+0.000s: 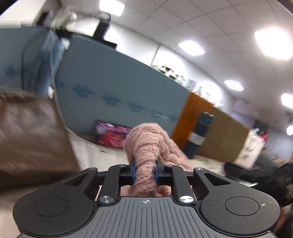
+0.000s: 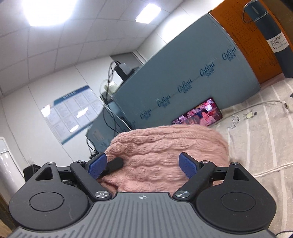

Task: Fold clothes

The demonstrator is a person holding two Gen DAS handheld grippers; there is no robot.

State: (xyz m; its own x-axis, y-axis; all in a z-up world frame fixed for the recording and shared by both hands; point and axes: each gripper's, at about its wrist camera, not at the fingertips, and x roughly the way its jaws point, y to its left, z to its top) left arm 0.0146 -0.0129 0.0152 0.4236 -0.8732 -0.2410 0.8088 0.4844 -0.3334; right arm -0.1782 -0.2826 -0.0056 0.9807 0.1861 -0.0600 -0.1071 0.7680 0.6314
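1. The left gripper point(image 1: 146, 171) pinches a bunched roll of the pink fuzzy cable-knit sweater point(image 1: 146, 146) between its blue-padded fingers point(image 1: 135, 171), which are drawn close with only the wool between them — the knit bulges out past the tips toward 12 o'clock.
2. The right gripper point(image 2: 142, 165) has its blue-padded fingers point(image 2: 97, 165) spread wide; the same pink sweater point(image 2: 164, 152) lies in a mound between and beyond them, and whether the pads touch it I cannot tell.
3. In the right wrist view the sweater rests on a pale striped cloth-covered table point(image 2: 265, 146), which runs off toward 3 o'clock.
4. At 9 o'clock of the left wrist view a blurred brown fabric mass point(image 1: 31, 135) fills the edge.
5. Beyond the sweater, at 1 o'clock in the right view, a small screen showing a pink-toned picture point(image 2: 198, 114) leans at the foot of a grey-blue printed panel point(image 2: 183, 69).
6. Farther on, at 2 o'clock, a dark blue vacuum bottle with a white label point(image 2: 271, 40) stands upright before an orange board point(image 2: 243, 36).
7. Farthest — a white tiled ceiling with bright light panels point(image 2: 47, 11).
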